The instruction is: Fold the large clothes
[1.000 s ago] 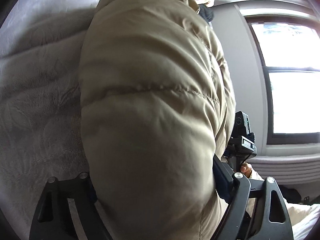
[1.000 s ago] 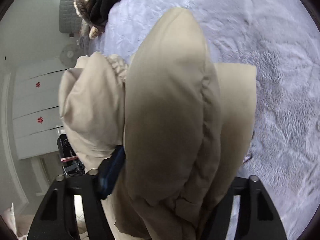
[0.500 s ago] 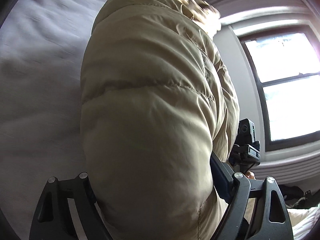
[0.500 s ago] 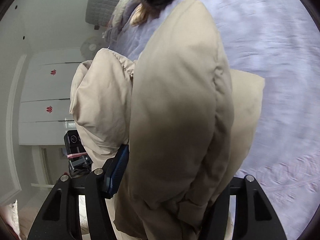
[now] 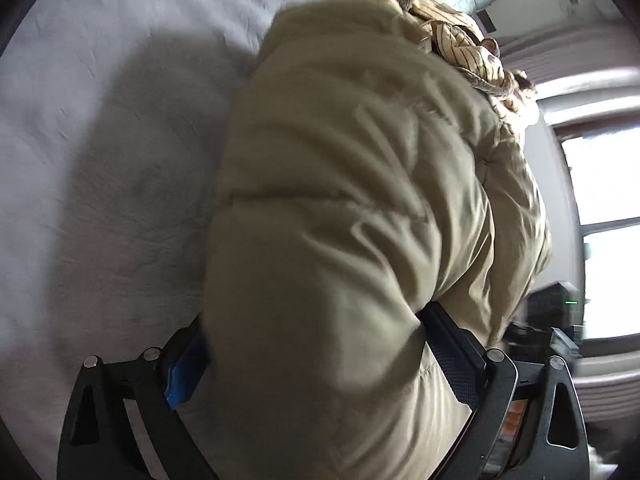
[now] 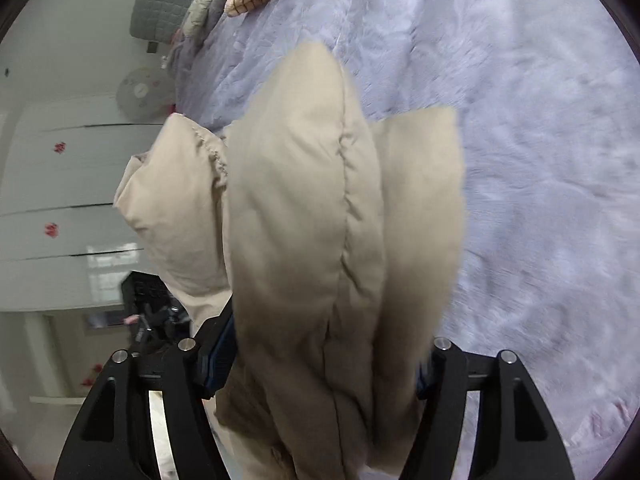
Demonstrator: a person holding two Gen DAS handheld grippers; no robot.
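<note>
Currently I read the pale lilac bedspread (image 6: 540,160) as the largest surface, spread ahead of and beneath both tools. Next in size, the beige puffer jacket (image 5: 340,220) bulges straight out from between the fingers of the left gripper (image 5: 316,364) and fills most of that view; it hangs above the bedspread and casts a shadow to the tool's left. My right gripper (image 6: 320,364) has a bunched, layered section of the same jacket (image 6: 304,220) wedged between its fingers, folds projecting forward. Both pairs of jaws stand fairly wide but are pressed against thick padding on either side. Beyond the left tool, past the jacket's far end, lies a striped garment (image 5: 468,46). To the left tool's right, a bright window (image 5: 600,240).
</note>
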